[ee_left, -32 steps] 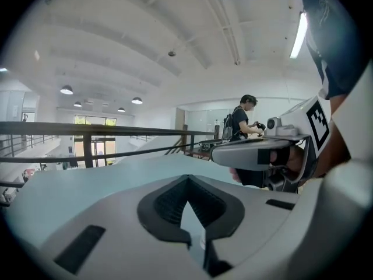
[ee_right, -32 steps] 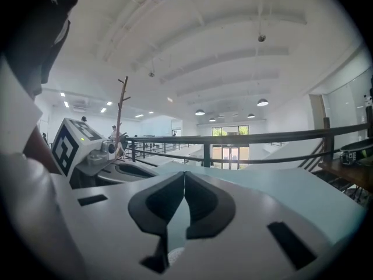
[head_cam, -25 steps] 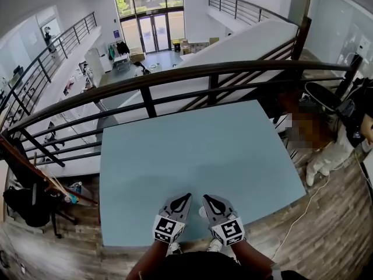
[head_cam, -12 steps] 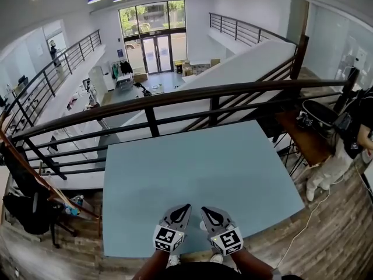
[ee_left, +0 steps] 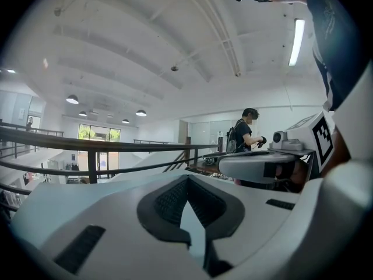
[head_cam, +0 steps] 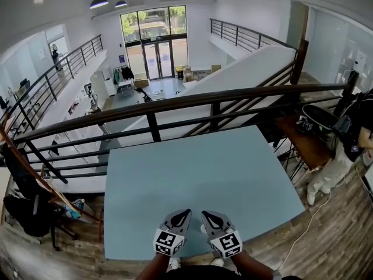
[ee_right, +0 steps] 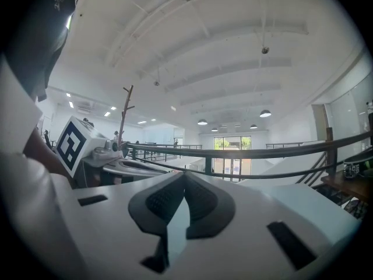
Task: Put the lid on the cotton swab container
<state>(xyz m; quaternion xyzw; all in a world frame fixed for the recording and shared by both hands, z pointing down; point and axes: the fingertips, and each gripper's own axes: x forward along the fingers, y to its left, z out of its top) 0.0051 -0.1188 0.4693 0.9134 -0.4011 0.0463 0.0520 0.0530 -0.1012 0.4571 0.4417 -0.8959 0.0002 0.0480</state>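
Two white plastic hand-held grippers sit side by side over the near edge of a pale blue rectangular tabletop (head_cam: pixel 204 168), held low in front of the person carrying them, with their tips pointing away across the table.

The left gripper (head_cam: pixel 185 213) has its dark ribbed pads pressed together at the tip with nothing between them. Its cube with square black-and-white markers (head_cam: pixel 166 242) sits at the near end.

Just beside the inner edge of the right gripper (head_cam: pixel 206 214), low on the table, a small pale shape (head_cam: pixel 202 229) peeks out. It is too small and too hidden to tell whether it is the cotton swab container, its lid, or neither.

The right gripper's jaws are likewise closed on each other and hold nothing.

Beyond the table's far edge runs a dark metal railing (head_cam: pixel 175 104), with an open hall below it. At the far right, past the table's corner, a person in dark top and light trousers (head_cam: pixel 348 147) stands on the wooden floor (head_cam: pixel 326 232).
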